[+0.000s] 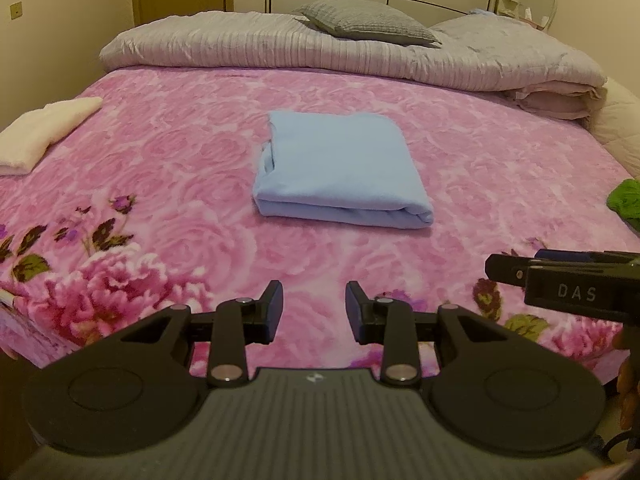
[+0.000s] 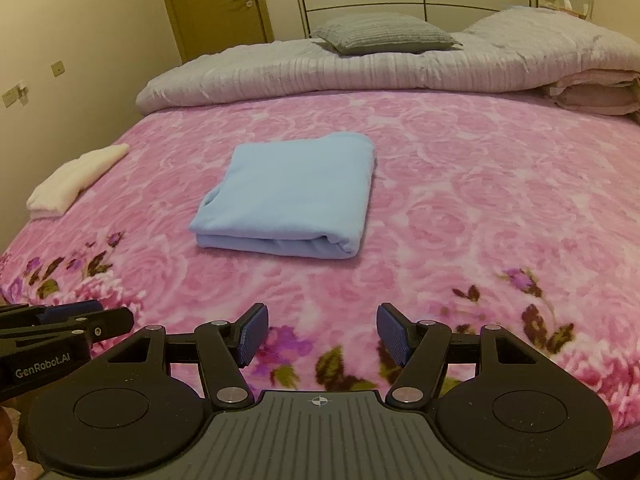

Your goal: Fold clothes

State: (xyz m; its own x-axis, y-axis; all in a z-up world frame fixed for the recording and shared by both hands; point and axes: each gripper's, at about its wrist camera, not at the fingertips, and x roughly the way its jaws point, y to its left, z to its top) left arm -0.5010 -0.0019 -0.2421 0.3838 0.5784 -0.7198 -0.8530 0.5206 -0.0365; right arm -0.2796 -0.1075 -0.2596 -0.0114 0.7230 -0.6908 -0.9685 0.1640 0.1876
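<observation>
Two hand-held grippers, both empty, poised over the near edge of a bed. Left gripper (image 1: pixel 314 300): low centre of the left wrist view, jaws apart with only blanket showing between them. Right gripper (image 2: pixel 322 330): low centre of the right wrist view, jaws spread wider, blue ribbed pads (image 2: pixel 394 338) facing each other, nothing between. Light blue garment (image 1: pixel 340 168): folded into a thick rectangle, lying flat at mid-frame on the pink rose-patterned blanket (image 1: pixel 500 168), well apart from both grippers. Cream folded cloth (image 1: pixel 44 130): left edge of the frame, on the same blanket. Green fabric (image 1: pixel 626 200): right edge, partly cut off. Grey rolled duvet (image 1: pixel 280 50): across the top of the frame, with a grey pillow (image 1: pixel 368 22) resting on it.
</observation>
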